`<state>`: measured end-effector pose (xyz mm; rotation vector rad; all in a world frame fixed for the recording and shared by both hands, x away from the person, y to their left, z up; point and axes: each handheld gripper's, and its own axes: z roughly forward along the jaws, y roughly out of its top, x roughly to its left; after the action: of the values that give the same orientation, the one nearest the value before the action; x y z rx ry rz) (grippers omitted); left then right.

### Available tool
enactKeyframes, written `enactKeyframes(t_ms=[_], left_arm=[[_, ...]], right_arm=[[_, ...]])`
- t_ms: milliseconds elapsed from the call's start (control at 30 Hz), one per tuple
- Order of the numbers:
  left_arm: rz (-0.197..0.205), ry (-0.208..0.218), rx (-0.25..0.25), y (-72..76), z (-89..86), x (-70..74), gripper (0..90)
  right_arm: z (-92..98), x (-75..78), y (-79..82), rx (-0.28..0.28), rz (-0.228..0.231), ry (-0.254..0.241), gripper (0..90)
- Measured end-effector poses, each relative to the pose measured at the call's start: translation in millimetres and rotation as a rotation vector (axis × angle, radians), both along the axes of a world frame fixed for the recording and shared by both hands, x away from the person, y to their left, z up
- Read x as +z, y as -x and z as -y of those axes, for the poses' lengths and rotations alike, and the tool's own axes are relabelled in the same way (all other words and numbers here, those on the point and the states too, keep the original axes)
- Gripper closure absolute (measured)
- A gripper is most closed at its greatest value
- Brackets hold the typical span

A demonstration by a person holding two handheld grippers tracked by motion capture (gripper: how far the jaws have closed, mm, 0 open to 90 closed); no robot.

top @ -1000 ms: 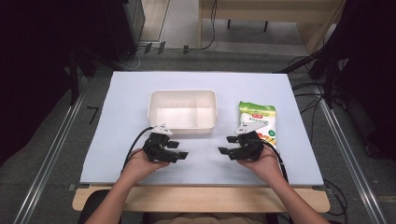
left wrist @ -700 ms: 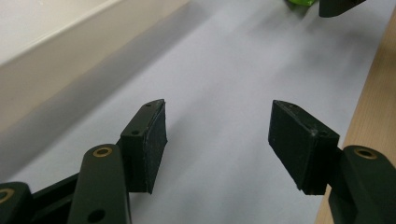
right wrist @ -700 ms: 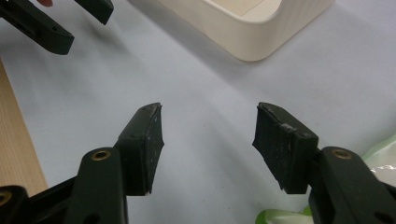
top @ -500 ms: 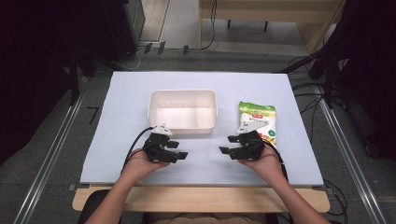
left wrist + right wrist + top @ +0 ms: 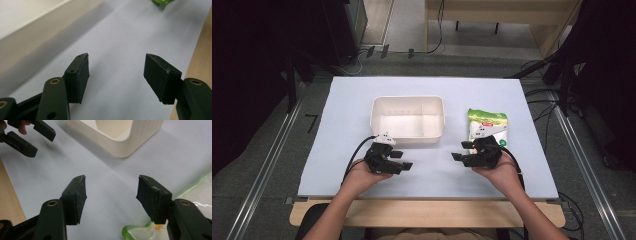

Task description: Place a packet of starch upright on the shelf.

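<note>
I have both claws low over the pale blue mat (image 5: 337,130), facing each other across a bare strip. My left gripper (image 5: 402,160) has its jaws spread wide with nothing between them; the white tub (image 5: 408,118) sits just beyond it and slightly to its inner side, its long axis running across the table, and its wall fills the upper left of the left gripper view (image 5: 37,27). My right gripper (image 5: 460,151) is also spread and empty. The green-and-white snack bag (image 5: 487,125) lies flat just behind and under that claw, touching or nearly touching it, long axis pointing away from me, green end farthest. In the right gripper view its edge (image 5: 135,232) lies just below the jaws. Compared with half a second ago, neither claw, tub nor bag has shifted noticeably.
</note>
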<state>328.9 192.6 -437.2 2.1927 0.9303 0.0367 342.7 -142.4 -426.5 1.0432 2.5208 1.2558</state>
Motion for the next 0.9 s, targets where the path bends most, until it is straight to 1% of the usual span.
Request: enactKeyframes(t_ms=[67, 100, 367, 433, 467, 800, 833, 867, 900], left_arm=[[-0.002, 0.001, 0.000, 0.0, 0.1, -0.1, 37.6], [-0.010, 0.006, -0.001, -0.1, 0.3, -0.1, 37.4], [-0.007, 0.009, -0.003, 0.1, 0.6, 0.0, 37.3], [-0.006, 0.009, -0.004, 0.1, 0.7, -0.1, 37.3], [-0.006, 0.009, -0.006, 0.1, 0.7, -0.1, 37.3], [-0.003, 0.011, -0.008, 0.1, 0.1, 0.4, 37.3], [-0.005, 0.011, -0.007, 0.2, 0.4, 0.3, 37.3], [-0.005, 0.011, -0.007, 0.2, 0.4, 0.3, 37.3], [-0.004, 0.010, -0.010, 0.1, 0.1, 0.4, 37.3]], right_arm=[[3.6, 1.5, -0.9, -0.005, 0.002, 0.001, 41.4], [5.5, 2.1, -1.6, -0.009, 0.006, -0.002, 41.4], [23.3, 6.7, -7.5, -0.055, 0.009, -0.010, 41.7], [27.1, 7.4, -9.2, -0.059, 0.010, -0.011, 41.7], [28.4, 8.1, -9.4, -0.070, 0.007, -0.010, 41.8], [42.0, 11.6, -14.2, -0.099, 0.007, -0.002, 42.4], [46.0, 12.7, -15.2, -0.111, 0.005, -0.004, 42.6], [46.0, 12.7, -15.2, -0.111, 0.005, -0.004, 42.6], [49.2, 14.9, -15.9, -0.126, 0.001, 0.003, 42.8]])
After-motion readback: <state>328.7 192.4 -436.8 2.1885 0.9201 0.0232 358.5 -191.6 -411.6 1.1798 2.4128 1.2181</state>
